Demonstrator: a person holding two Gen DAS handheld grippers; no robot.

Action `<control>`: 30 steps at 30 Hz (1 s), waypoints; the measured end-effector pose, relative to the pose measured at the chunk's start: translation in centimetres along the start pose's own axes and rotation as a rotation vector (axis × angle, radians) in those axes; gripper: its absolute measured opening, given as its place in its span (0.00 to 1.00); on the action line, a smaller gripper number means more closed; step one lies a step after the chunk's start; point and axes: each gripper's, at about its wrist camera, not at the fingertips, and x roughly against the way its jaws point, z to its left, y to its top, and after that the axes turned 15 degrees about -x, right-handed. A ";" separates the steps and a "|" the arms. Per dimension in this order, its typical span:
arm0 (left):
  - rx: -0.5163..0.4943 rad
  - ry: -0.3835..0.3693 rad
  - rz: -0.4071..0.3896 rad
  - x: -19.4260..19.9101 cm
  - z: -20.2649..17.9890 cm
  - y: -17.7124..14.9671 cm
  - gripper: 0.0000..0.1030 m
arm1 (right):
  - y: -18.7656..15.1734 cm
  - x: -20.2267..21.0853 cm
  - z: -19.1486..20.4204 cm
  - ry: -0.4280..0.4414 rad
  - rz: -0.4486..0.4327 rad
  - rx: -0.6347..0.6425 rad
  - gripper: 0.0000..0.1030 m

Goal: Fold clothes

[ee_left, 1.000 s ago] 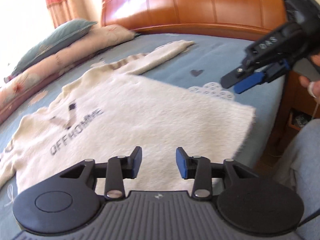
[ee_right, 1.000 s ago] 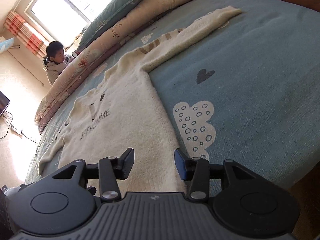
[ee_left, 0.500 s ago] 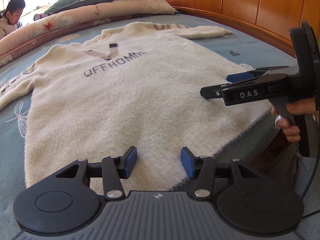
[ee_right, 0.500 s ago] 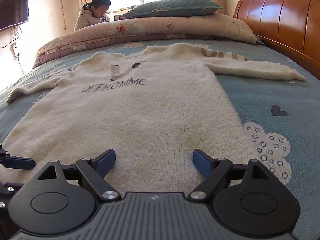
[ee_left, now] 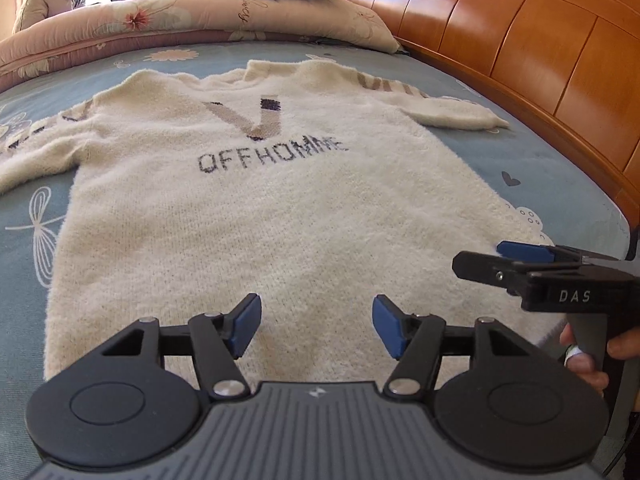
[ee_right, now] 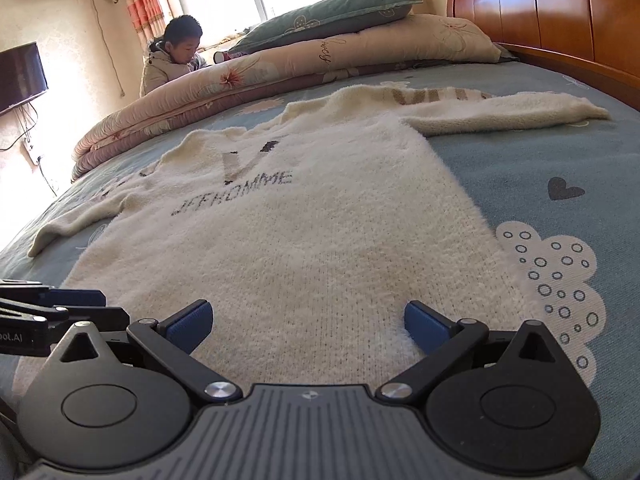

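Note:
A fluffy cream sweater (ee_left: pixel 280 208) with dark lettering lies flat and face up on the blue bed sheet (ee_left: pixel 532 152), both sleeves spread out. My left gripper (ee_left: pixel 316 326) is open, hovering just over the hem near its middle, nothing between the pads. My right gripper (ee_right: pixel 308 326) is open wide above the hem's right part, also with nothing in it. In the left wrist view the right gripper (ee_left: pixel 504 258) shows from the side over the sweater's lower right corner, a hand (ee_left: pixel 592 360) on its handle. The left gripper's fingers (ee_right: pixel 52 306) show at the left edge of the right wrist view.
A rolled floral quilt (ee_right: pixel 280 76) and a green pillow (ee_right: pixel 328 16) lie along the far side of the bed. A wooden headboard (ee_left: pixel 540 40) runs along the right. A person (ee_right: pixel 176 56) sits behind the quilt near a window. A dark screen (ee_right: pixel 20 76) hangs on the left wall.
Both grippers have swung round to face the sweater from its hem and dropped low. The right gripper opened wider, and the left one also spread a bit.

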 end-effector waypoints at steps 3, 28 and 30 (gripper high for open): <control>-0.005 0.038 0.012 0.5 0.0 -1.4 0.62 | 0.4 0.4 -0.9 0.037 0.005 -0.069 1.00; 0.465 0.103 0.079 -3.2 15.3 3.1 0.72 | 0.0 0.7 1.4 0.024 0.060 0.001 1.00; 0.492 0.081 0.047 -2.2 15.8 2.2 0.73 | 0.2 0.6 1.3 0.027 0.066 -0.013 1.00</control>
